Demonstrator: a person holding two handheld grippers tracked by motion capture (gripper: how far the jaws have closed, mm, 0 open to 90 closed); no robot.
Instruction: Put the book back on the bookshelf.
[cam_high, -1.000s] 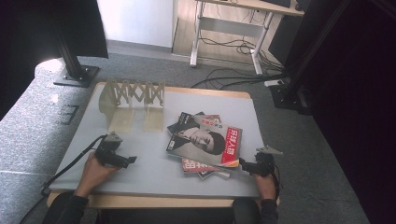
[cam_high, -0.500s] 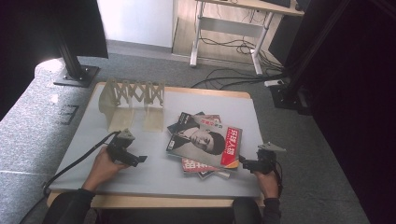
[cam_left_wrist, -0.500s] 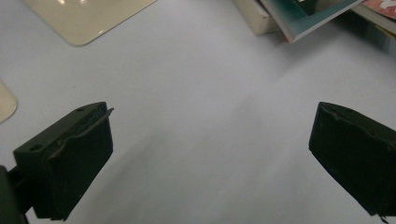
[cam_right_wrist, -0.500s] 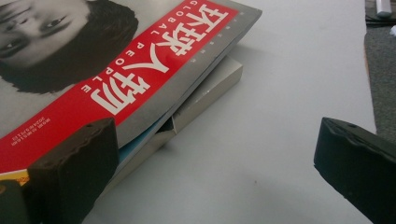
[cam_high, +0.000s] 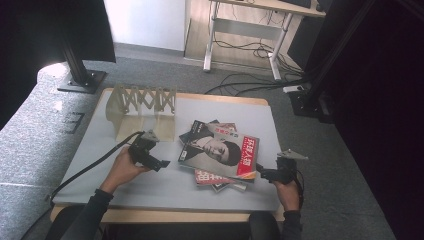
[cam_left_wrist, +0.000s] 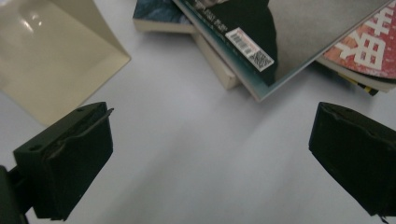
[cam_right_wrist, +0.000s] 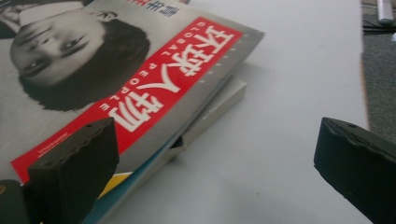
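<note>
Left gripper jaws apart, empty; magazines ahead. Right gripper just opened wide, empty; top magazine at one jaw.

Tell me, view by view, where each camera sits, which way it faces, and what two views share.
High view: above the person's side, facing forward and down on the table; both forearms, left gripper and right gripper show.
Left gripper view: rides the left gripper, facing the magazine pile's barcode corner and the beige rack; open jaws show.
Right gripper view: rides the right gripper, facing the top magazine's red strip; open jaws show.
All share the magazine pile.
</note>
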